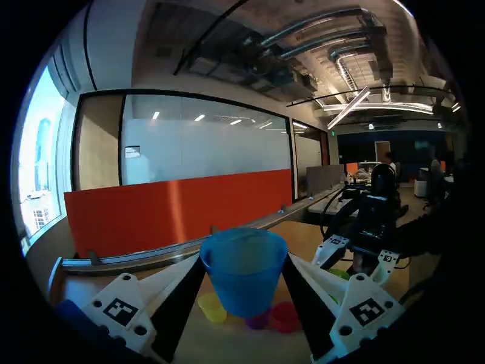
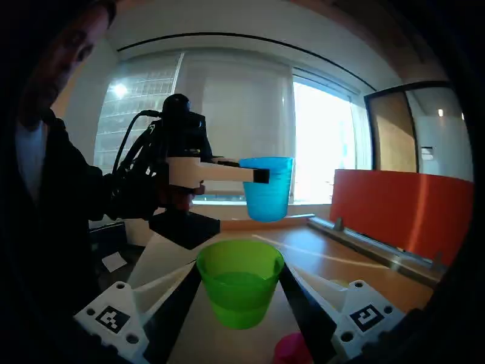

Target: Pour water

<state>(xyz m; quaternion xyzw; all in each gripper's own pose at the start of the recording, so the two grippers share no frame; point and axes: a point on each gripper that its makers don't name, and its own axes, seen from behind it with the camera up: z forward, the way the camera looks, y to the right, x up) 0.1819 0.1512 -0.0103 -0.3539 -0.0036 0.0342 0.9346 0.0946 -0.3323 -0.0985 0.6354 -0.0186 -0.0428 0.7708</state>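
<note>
1. Judging by the cups, the pour has not begun. Both are lifted off the table [image 2: 315, 242] and upright, with no stream between them. What is done is the picking up; the tilting and emptying are left.

2. The left gripper [image 1: 244, 267] has its tongs clamped on the blue cup [image 1: 242, 288], one finger pressing each side just under the rim. In the left gripper view the cup sits dead centre.

3. The right gripper [image 2: 240, 273] is closed the same way on the green cup [image 2: 239, 303], held low and centred in the right gripper view.

4. In the right gripper view the blue cup hangs at 12 o'clock from the green one, higher and farther off, the two well apart. A person's hand holds the left gripper at 9 o'clock.

5. The green cup holds water [image 2: 239, 290]; the level shows through the wall at roughly half height. Whether the blue cup holds anything I cannot tell, as its inside is hidden.

6. I judge the green cup the likely source and the blue the receiver, though the blue now sits higher.

7. On the table at 6 o'clock under the blue cup stand a yellow cup [image 1: 212, 306], a purple cup [image 1: 259, 320] and a pink cup [image 1: 285, 316], close together. Their contents are not visible.

8. To pour, the cups must come rim to rim first.
</note>
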